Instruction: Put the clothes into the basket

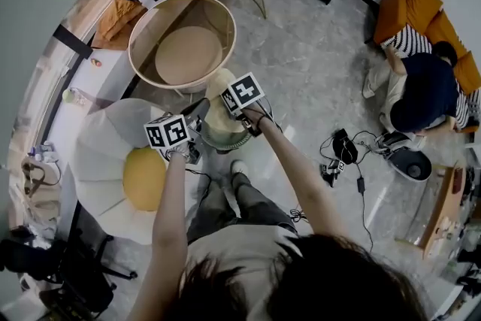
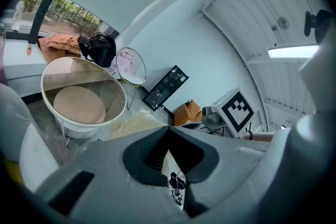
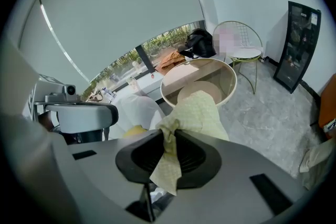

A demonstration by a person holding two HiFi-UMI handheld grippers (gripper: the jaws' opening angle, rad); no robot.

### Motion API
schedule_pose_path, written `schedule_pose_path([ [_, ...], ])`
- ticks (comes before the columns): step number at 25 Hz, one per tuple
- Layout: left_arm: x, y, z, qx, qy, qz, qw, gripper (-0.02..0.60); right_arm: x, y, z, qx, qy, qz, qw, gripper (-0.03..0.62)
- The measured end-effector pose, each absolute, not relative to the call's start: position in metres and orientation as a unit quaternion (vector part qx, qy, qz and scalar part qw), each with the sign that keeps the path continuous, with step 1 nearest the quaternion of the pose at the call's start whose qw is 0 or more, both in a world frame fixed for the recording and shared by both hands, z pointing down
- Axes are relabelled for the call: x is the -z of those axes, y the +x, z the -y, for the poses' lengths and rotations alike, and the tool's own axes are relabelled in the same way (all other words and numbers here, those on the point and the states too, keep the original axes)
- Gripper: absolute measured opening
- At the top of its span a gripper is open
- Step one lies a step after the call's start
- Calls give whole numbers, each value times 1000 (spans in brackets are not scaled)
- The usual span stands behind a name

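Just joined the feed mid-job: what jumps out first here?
The pale checked cloth stands out, bunched in the right gripper at the middle of the head view. Just beyond it stands the big round cream-rimmed basket, nothing in it. At the head view's far right, someone sits by a bright orange sofa.

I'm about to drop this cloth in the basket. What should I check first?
1. Right gripper grip on cloth: ok, jaws pinch a bunched edge.
2. Basket ready: ok, its beige bottom shows bare.
3. Cloth over basket: not ok, most of it hangs short of the near rim in the head view.
4. Left gripper holding cloth: cannot tell; jaws stand together, cloth lies just past the tips.
5. Chair out of the way: ok, it stands off to the left.
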State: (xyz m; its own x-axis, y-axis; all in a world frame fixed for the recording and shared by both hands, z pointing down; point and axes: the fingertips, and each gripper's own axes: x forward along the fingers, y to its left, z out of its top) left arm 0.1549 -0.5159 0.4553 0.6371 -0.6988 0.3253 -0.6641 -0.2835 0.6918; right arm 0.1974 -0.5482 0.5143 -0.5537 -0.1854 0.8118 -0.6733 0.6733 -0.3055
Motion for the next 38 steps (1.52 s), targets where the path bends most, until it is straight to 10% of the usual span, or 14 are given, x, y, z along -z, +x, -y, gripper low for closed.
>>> schedule_pose_path([
  [38, -499, 158, 513, 8, 778, 417, 470, 11, -554, 208, 553, -403, 313, 795, 327, 114],
])
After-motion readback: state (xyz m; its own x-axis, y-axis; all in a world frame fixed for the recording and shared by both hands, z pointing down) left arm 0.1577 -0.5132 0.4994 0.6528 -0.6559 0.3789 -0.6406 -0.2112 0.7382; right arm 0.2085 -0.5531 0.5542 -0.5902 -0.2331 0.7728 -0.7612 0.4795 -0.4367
